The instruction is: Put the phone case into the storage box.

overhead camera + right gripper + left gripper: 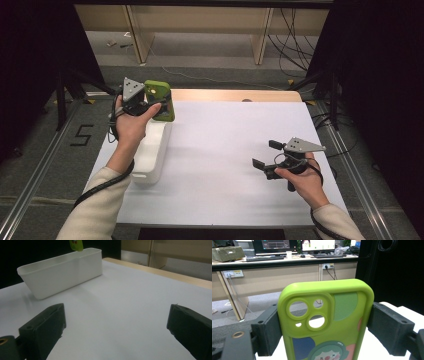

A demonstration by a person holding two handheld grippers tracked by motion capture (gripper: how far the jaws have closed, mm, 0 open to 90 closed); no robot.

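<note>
High view: white-covered table (225, 150) centre frame, grey floor, taped "5" (82, 135) left. Left gripper (142, 102) clamps green rubber phone case (161, 100) above white plastic bin (152, 150); right gripper (267, 155) jaws apart, empty.
</note>
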